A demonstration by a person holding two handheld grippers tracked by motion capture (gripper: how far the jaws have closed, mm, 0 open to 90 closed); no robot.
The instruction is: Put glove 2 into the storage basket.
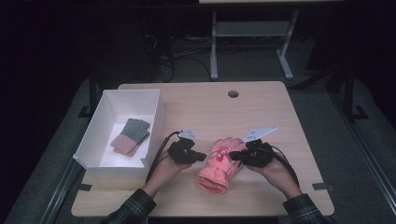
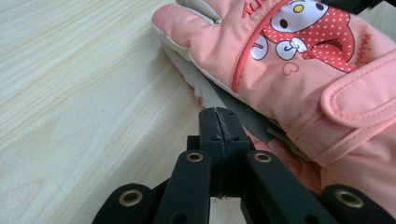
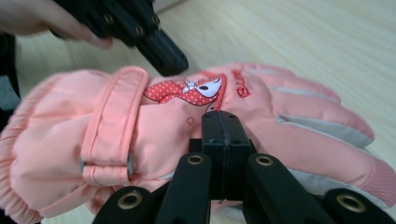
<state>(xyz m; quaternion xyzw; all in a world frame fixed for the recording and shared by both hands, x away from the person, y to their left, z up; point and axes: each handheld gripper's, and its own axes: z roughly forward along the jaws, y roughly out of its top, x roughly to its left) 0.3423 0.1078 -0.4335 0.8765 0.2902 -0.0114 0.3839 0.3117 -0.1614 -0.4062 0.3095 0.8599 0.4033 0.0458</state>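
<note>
Grippers (image 1: 204,156) (image 1: 232,156) flank pink glove (image 1: 217,169).

On your glove (image 2: 299,70) there is red stitched lettering, but you can read little of it. In the left gripper view, letters that look like "TUR" run beside the red piping above the cartoon patch (image 2: 308,37), cut off by the frame edge; more red script at the right edge looks like "mi", also cut off. In the right gripper view the same lettering (image 3: 243,86) next to the patch is too blurred for you to read.
</note>
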